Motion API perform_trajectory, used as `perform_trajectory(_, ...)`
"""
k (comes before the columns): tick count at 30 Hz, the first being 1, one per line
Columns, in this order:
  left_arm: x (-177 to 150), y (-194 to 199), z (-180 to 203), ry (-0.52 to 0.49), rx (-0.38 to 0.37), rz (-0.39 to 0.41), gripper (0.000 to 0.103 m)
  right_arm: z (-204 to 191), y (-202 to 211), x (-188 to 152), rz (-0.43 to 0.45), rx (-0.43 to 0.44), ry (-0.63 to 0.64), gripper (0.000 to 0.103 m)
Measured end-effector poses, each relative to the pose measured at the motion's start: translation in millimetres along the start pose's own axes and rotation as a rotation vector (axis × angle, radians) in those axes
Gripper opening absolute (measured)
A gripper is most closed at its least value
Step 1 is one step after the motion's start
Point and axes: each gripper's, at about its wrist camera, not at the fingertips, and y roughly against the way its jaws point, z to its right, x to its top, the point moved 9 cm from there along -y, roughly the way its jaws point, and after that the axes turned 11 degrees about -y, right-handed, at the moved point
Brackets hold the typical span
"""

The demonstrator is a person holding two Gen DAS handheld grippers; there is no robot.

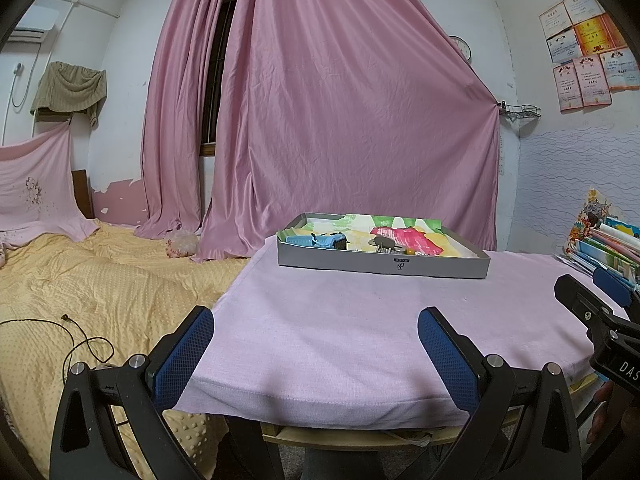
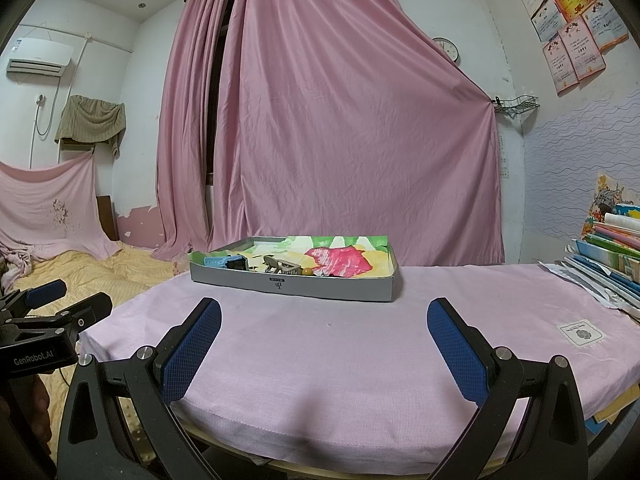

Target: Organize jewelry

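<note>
Both tongs, left gripper [image 1: 316,354] and right gripper [image 2: 324,344], stand wide and empty; the shallow box [image 2: 294,285] at 12 o'clock may slide if pushed.

Both wrist cameras look level across the table [image 1: 320,320] from its near edge, sharing the tray [image 2: 296,286].

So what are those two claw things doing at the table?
A person holds a claw in each hand, and both the left claw and the right claw are open, holding nothing. They hover at the near edge of the table, pointed at a tray farther back. A blue watch and small trinkets lie inside. Nothing has been picked up yet.
</note>
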Motion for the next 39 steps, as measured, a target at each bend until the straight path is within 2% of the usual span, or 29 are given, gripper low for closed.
perform_trajectory(20, -1, 0, 0, 0.001, 0.0, -0.002, 0.102, -1, -1, 1, -0.003, 0.002, 0.001, 0.101)
perform_trajectory(27, -8, -6, 0, 0.005, 0.01, -0.053, 0.102, -1, -1, 2, -0.004, -0.002, 0.002, 0.101)
perform_trajectory(39, -10, -7, 0, 0.009, 0.006, -0.058, 0.102, -4, -1, 2, -0.002, -0.002, 0.006, 0.101)
